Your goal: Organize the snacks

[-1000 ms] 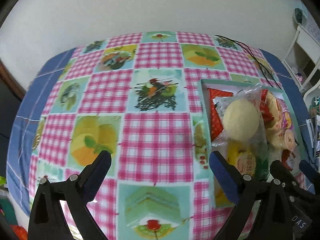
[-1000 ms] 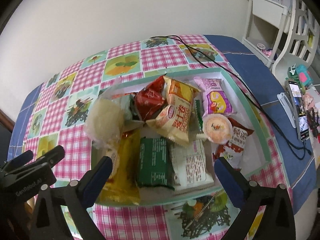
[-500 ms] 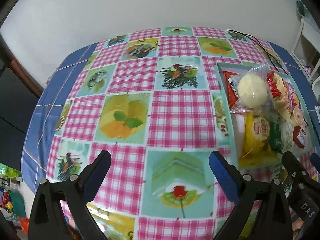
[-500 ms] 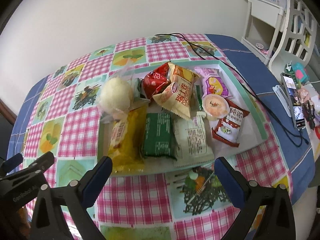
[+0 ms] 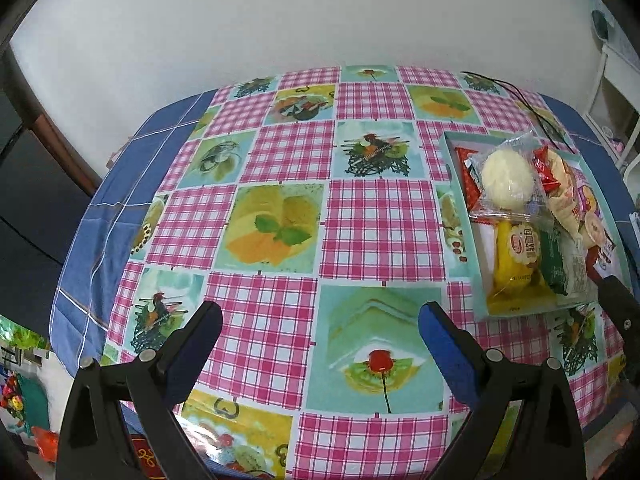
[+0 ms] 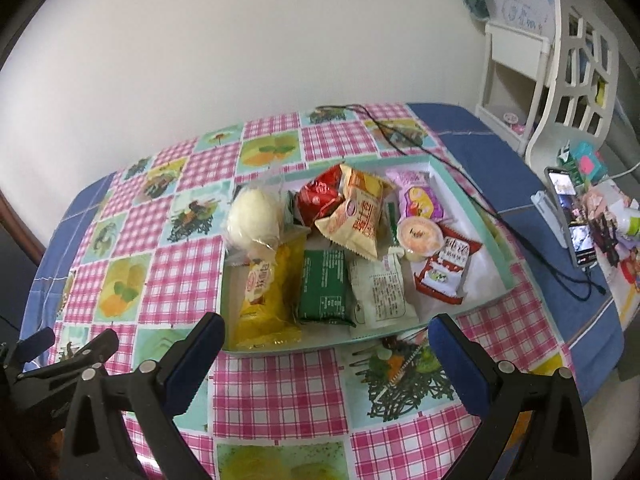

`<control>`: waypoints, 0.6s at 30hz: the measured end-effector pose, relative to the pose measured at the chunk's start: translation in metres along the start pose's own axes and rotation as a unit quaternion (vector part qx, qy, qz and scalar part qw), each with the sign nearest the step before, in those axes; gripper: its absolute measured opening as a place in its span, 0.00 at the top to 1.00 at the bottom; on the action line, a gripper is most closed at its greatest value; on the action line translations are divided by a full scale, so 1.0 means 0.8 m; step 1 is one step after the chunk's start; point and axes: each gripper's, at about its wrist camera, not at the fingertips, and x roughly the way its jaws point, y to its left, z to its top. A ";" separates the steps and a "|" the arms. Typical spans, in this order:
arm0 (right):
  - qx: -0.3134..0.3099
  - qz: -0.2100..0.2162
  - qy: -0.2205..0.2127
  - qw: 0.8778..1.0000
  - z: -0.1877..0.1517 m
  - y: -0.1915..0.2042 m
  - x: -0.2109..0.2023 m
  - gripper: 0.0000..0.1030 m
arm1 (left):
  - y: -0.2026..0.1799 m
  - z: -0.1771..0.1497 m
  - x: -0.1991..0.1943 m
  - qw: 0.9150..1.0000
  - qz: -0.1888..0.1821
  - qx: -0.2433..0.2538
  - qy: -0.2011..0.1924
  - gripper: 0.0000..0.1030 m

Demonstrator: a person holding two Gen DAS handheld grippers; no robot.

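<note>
A shallow teal-rimmed tray (image 6: 492, 236) on the checked tablecloth holds several snack packets: a round pale bun in clear wrap (image 6: 254, 218), a yellow packet (image 6: 266, 300), a green packet (image 6: 323, 283), a white packet (image 6: 380, 294), a red packet (image 6: 320, 196), an orange-yellow packet (image 6: 358, 216), a jelly cup (image 6: 419, 235). My right gripper (image 6: 326, 342) hangs open just in front of the tray's near edge, holding nothing. My left gripper (image 5: 320, 326) is open over bare tablecloth, left of the tray (image 5: 450, 168); the bun (image 5: 507, 179) and yellow packet (image 5: 514, 268) show there too.
A black cable (image 6: 404, 136) runs past the tray's far side to a phone on a stand (image 6: 568, 216) at the right. A white shelf and chair (image 6: 560, 64) stand beyond the table's right end. A wall backs the table. The other gripper (image 5: 622, 320) shows at the right edge.
Both grippers have pulled back toward the table's near edge and risen, so the tray looks smaller and farther off. The snacks in the tray lie as before.
</note>
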 end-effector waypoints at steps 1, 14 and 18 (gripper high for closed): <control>0.000 -0.002 -0.004 1.000 0.000 0.000 -0.003 0.00 | 0.001 0.000 -0.001 1.000 0.000 -0.002 -0.002 0.04; -0.016 -0.009 0.003 1.000 0.000 0.006 0.000 0.00 | 0.013 0.006 -0.004 1.000 -0.007 -0.018 -0.004 0.04; -0.022 -0.010 0.008 1.000 0.000 0.009 0.003 0.00 | 0.013 0.006 -0.003 1.000 -0.008 -0.018 -0.001 0.04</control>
